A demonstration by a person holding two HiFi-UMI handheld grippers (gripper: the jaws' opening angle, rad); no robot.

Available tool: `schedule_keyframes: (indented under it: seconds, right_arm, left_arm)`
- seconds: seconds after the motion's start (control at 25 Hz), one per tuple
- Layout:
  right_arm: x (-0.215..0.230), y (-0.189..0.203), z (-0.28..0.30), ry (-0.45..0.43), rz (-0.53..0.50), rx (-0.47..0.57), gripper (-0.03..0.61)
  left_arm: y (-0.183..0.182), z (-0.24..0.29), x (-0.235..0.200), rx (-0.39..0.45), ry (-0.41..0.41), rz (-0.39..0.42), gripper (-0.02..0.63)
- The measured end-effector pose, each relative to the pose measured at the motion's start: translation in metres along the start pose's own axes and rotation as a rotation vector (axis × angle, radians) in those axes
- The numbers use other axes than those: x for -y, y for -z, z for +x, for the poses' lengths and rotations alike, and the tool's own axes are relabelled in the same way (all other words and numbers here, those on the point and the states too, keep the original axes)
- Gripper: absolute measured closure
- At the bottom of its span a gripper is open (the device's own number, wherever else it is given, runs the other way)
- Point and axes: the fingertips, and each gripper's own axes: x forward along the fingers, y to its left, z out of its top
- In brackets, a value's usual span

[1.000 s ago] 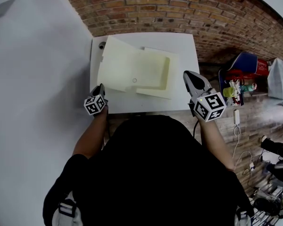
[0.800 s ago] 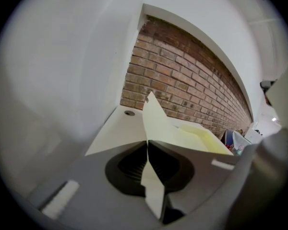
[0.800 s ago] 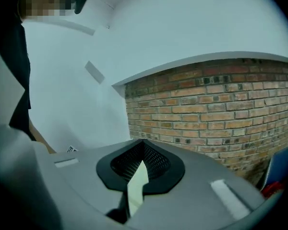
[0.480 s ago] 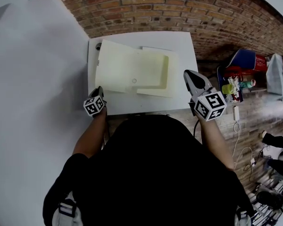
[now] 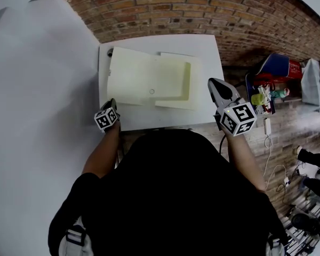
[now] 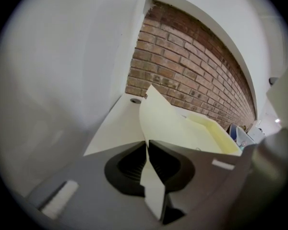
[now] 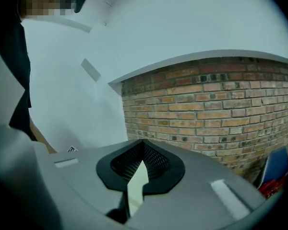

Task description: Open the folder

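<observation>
While the pale yellow folder sits spread out on the white table, its left leaf isn't quite flat. In the left gripper view that leaf tilts up off the tabletop, with its near corner right at the jaw tips. The left gripper is at the table's near left edge with its jaws pressed together. As far as I can tell they're pinching that corner, though the sheet is so thin it's hard to be totally sure from the close view.

The right gripper hangs just off the table's right side, near the folder but not touching it. Its own view shows the jaws closed with nothing between them, pointing at the brick wall.

The folder's right half lies flat and has a raised edge along its right side. A small dark round thing sits at the table's far left corner, just beside the folder. Some blue and red clutter is over to the right.
</observation>
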Motion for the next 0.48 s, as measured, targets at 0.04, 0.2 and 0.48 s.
schedule_keyframes:
  seconds: [0.04,0.2,0.48]
  right_arm:
    - [0.000,0.000,0.000,-0.001,-0.001,-0.001,0.581]
    - [0.000,-0.002,0.002,-0.006,-0.004,-0.002,0.581]
    - [-0.004,0.000,0.006,-0.021,-0.009,-0.002,0.581]
  left_arm:
    - [0.000,0.000,0.000,0.000,-0.002,-0.005,0.598]
    - [-0.003,-0.002,0.002,0.010,0.006,-0.020,0.597]
    - [-0.025,-0.014,0.017,0.120,0.042,0.035,0.580]
